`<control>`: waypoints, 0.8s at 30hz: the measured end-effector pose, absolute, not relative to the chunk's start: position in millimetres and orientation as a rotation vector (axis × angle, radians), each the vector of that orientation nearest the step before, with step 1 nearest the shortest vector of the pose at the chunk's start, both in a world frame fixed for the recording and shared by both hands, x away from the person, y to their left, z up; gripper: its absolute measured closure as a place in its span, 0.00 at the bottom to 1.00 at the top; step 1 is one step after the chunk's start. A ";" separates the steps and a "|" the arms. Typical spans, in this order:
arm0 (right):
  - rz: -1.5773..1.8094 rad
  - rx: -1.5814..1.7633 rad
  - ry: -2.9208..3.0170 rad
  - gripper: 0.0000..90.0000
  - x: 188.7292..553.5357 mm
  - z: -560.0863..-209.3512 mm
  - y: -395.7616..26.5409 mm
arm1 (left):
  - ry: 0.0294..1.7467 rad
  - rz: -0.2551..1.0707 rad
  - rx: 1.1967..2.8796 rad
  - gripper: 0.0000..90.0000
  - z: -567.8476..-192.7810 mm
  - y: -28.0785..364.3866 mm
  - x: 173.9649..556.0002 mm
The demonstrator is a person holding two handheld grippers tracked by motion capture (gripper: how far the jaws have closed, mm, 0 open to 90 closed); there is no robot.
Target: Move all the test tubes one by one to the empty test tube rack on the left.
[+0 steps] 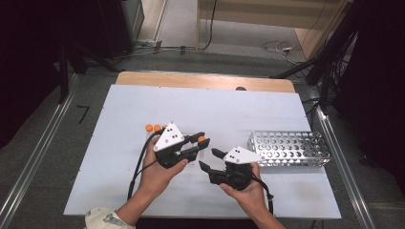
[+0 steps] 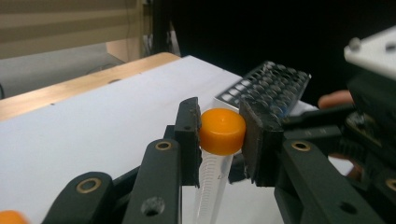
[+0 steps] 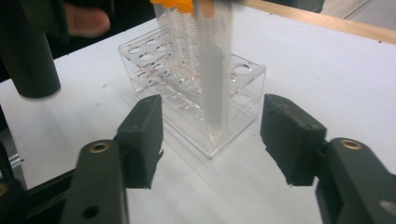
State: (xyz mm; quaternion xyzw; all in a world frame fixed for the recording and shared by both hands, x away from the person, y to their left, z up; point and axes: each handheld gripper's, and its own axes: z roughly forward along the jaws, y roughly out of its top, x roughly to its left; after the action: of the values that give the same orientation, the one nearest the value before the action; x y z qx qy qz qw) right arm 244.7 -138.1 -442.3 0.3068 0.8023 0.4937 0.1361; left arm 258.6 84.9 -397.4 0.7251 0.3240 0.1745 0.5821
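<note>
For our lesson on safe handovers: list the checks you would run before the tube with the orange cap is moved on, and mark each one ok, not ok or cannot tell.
1. Left gripper shut on the tube's orange cap: ok, both pads press its sides.
2. Tube hanging straight below the cap: ok, nearly upright in the left gripper view.
3. Right gripper let go: ok, its fingers stand apart from the tube, which shows blurred between them.
4. Clear rack with free holes: ok, several show open.
5. Metal rack out of the way: ok, it lies on its side to the right.
6. Tube's bottom end clear of the clear rack: cannot tell.
</note>
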 end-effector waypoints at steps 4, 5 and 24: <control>1.421 0.894 2.325 0.40 246.0 -444.8 -139.8 | 0.802 0.435 1.654 0.79 -390.6 102.4 267.6; 1.420 0.899 2.327 0.40 246.2 -445.2 -139.9 | 0.815 0.446 1.639 0.79 -388.6 108.1 270.4; 1.395 0.906 2.337 0.41 245.2 -448.4 -141.9 | 0.922 0.568 1.651 0.79 -409.3 120.8 301.2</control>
State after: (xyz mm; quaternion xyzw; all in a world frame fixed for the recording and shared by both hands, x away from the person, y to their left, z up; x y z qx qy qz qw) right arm 245.2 -141.9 -448.4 0.3130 0.8072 0.4816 0.1361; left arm 301.2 120.8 -409.3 0.6979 0.3896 0.2399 0.5510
